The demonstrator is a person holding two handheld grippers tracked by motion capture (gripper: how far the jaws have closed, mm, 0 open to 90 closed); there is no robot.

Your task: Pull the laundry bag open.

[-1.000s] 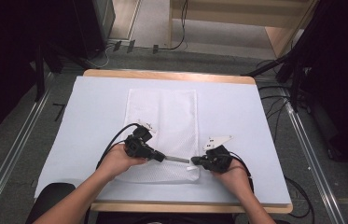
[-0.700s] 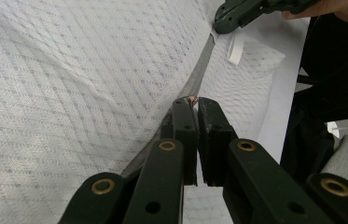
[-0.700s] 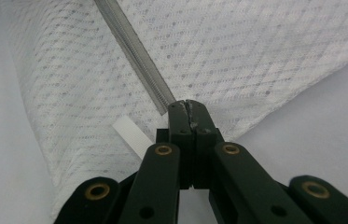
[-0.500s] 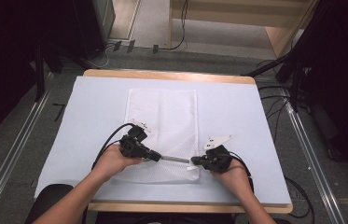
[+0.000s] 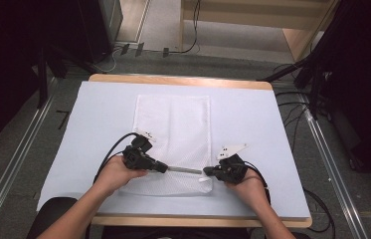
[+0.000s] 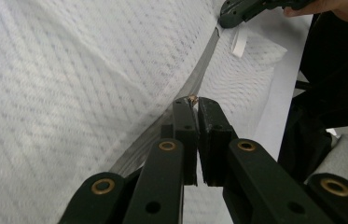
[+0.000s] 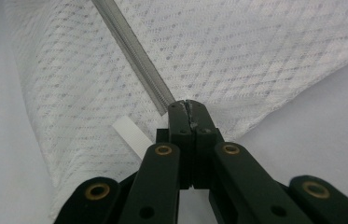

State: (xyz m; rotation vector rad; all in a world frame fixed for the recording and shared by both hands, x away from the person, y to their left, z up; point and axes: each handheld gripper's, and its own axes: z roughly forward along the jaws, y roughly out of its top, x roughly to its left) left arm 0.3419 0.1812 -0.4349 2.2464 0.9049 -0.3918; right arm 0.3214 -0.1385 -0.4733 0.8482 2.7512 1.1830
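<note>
I have the white mesh laundry bag lying flat on the pale blue sheet of the bench, its zipped edge toward me so both hands reach it without stretching. My right gripper is pinched fully shut on the end of the grey zipper tape at the bag's near right corner, just beside the little white fabric tag; I judge this anchors the bag so it cannot slide or bunch. My left gripper is closed almost to touching on what looks like the small brownish zipper pull, farther left along the same tape. The two grippers face each other along the zipper line, which keeps the tape taut and straight between them so the slider should run freely.
</note>
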